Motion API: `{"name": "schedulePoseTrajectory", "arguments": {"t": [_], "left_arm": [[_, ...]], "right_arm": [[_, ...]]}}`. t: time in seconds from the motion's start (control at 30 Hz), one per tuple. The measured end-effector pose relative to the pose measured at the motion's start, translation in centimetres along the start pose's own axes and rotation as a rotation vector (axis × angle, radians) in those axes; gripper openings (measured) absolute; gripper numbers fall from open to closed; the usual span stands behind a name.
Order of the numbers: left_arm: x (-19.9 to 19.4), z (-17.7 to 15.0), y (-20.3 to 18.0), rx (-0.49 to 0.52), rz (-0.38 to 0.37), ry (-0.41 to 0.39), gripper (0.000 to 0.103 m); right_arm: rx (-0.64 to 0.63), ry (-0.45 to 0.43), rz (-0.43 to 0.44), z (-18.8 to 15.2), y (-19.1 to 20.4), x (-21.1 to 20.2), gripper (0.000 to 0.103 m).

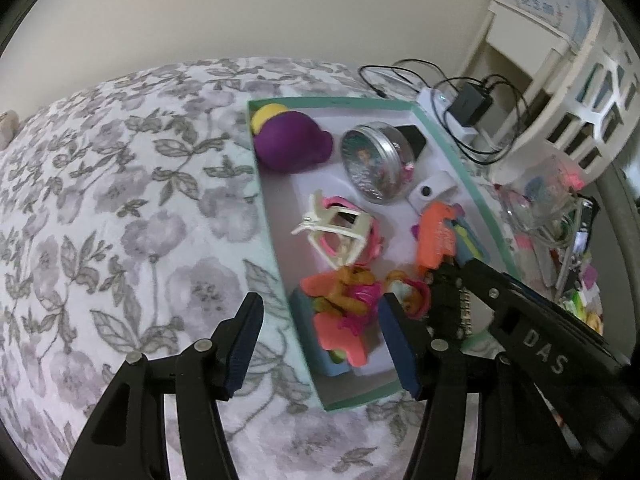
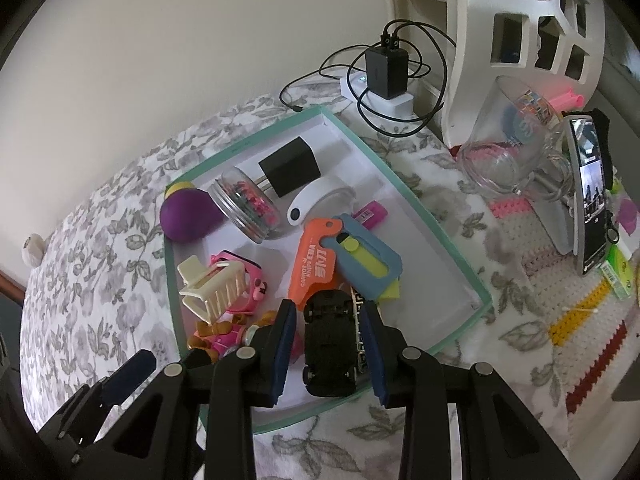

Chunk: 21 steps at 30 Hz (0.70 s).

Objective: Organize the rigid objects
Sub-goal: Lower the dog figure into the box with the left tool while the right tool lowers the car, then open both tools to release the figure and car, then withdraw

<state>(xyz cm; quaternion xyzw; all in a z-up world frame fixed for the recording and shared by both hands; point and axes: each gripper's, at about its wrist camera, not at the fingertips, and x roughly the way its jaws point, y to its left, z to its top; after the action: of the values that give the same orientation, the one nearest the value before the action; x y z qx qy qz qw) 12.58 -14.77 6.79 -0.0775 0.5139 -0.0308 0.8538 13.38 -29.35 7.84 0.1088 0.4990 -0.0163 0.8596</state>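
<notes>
So we've got the right gripper (image 2: 329, 344) clamped narrow on the black toy car (image 2: 329, 350), hanging nose-down over the near end of the teal-rimmed box (image 2: 440, 236), just beside the orange carrot knife (image 2: 316, 266). The left gripper (image 1: 320, 344) sits half-open with nothing in it, straddling the box's near wall. Our take: lower the car into the bare white patch near the front corner rather than onto the knife or the pink figure (image 2: 224, 338), let it touch down flat, then open up. We'd keep the left one clear so it doesn't bump the cream hair clip (image 2: 212, 286).
</notes>
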Motion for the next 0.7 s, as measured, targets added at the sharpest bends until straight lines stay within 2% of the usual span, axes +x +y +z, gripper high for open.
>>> {"name": "schedulePoseTrajectory", "arguments": {"t": [0.13,0.27,0.3,0.37,0.57,0.7], "left_arm": [[-0.1,0.1,1.1,-0.049,0.020,-0.002,0.061],[-0.4,0.4,2.5,-0.103,0.083,-0.019,0.065],[-0.4,0.5,3.1,-0.124,0.097,-0.021,0.067],[-0.5,0.5,4.1,-0.165,0.134,-0.025,0.080],[0.0,0.1,6.6,-0.258,0.235,-0.010,0.088],[0.0,0.0,7.2,-0.273,0.265,-0.012,0.093]], "right_arm": [[0.000,0.002,-0.007,0.0,0.0,0.0,0.036],[-0.011,0.018,-0.012,-0.2,0.0,0.4,0.036],[-0.015,0.022,-0.015,-0.2,0.1,0.5,0.039],[-0.025,0.026,-0.017,-0.3,0.3,0.6,0.044],[-0.050,0.026,-0.022,-0.4,0.8,0.8,0.061],[-0.067,0.023,-0.025,-0.5,1.2,1.1,0.073]]}}
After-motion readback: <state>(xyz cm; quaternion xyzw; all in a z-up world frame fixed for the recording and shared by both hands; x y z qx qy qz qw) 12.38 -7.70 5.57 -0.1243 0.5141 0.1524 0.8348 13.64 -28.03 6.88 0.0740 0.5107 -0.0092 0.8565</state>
